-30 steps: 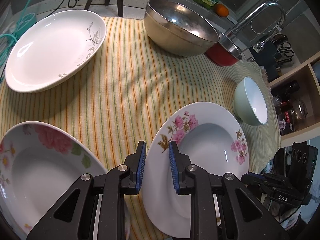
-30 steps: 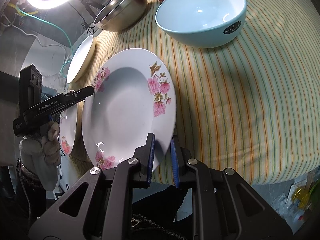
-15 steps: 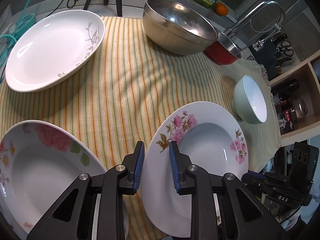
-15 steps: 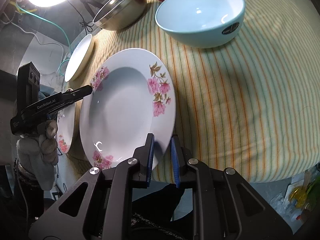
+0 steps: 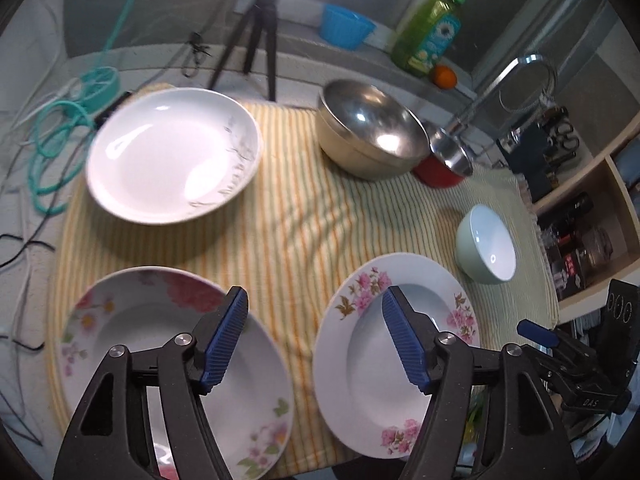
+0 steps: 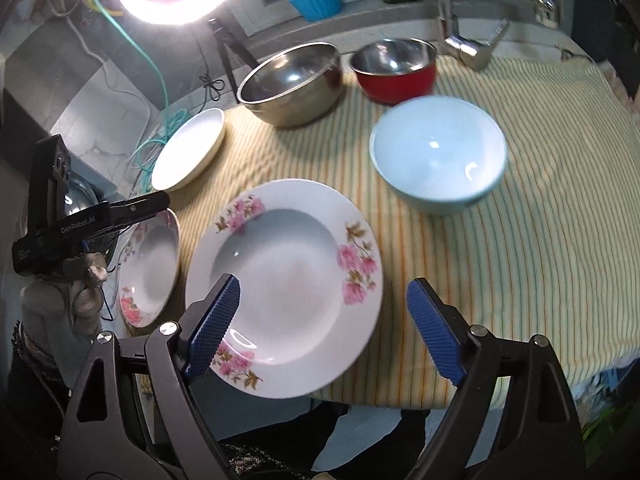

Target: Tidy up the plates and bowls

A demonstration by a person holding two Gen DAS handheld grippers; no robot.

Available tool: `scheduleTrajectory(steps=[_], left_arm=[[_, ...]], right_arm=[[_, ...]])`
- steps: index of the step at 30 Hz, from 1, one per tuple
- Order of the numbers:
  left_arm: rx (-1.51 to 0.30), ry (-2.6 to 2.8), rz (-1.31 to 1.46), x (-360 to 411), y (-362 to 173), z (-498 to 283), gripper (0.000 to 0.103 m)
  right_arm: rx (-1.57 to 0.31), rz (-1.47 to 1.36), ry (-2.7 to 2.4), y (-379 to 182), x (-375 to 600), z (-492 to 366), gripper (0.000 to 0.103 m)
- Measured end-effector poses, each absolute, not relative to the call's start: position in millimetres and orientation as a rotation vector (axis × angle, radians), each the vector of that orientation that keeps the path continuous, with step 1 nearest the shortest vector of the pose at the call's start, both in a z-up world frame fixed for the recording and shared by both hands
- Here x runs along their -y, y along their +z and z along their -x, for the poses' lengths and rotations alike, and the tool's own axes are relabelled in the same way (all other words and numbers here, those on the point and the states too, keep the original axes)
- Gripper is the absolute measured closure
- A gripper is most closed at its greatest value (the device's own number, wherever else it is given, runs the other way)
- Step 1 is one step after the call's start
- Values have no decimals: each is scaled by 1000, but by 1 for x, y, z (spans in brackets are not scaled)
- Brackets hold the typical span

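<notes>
Glossy glazed floral plate, shiny steel bowl, matt striped woven cloth, ribbed blue pads.

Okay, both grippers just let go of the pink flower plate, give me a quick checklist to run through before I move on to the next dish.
1. Left gripper free of the plate: ok. Its jaws have just been opening and nothing is between them.
2. Right gripper free: ok. Its jaws have just been opening and stand wide, pads off the rim.
3. Pink flower plate resting flat on the striped cloth: ok, though its near rim overhangs the cloth's front edge.
4. Second floral plate apart from it: ok, cloth shows between them.
5. Light blue bowl upright and clear of the plate: ok.
6. Whether the steel bowl and the red bowl touch: cannot tell.
</notes>
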State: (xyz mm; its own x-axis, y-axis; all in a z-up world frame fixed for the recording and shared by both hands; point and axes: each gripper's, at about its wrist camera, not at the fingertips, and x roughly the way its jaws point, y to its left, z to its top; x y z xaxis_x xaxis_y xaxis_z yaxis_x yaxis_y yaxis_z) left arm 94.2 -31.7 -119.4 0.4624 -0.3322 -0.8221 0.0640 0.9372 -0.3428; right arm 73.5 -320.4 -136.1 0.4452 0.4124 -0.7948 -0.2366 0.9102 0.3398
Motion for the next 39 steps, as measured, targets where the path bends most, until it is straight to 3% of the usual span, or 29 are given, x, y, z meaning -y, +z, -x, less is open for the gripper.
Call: scheduleTrajectory(steps=[12, 25, 30, 35, 39], left_arm=[[-970, -33, 403, -51, -108, -42, 33], [-972, 128, 525, -102, -138, 6, 34], [-980, 149, 574, -112, -149, 16, 37], [-1002, 132, 599, -114, -161, 16, 58], [-1014, 122, 637, -116, -169, 17, 66]], right_arm=[[-1019, -104, 563, -127, 258, -91, 15], [-1041, 25, 757, -135, 167, -106, 16], [-1093, 48, 818, -147, 139, -116, 38], [-1146, 87, 848, -164, 116, -123, 57], [-1181, 90, 856, -174, 106, -129, 68]])
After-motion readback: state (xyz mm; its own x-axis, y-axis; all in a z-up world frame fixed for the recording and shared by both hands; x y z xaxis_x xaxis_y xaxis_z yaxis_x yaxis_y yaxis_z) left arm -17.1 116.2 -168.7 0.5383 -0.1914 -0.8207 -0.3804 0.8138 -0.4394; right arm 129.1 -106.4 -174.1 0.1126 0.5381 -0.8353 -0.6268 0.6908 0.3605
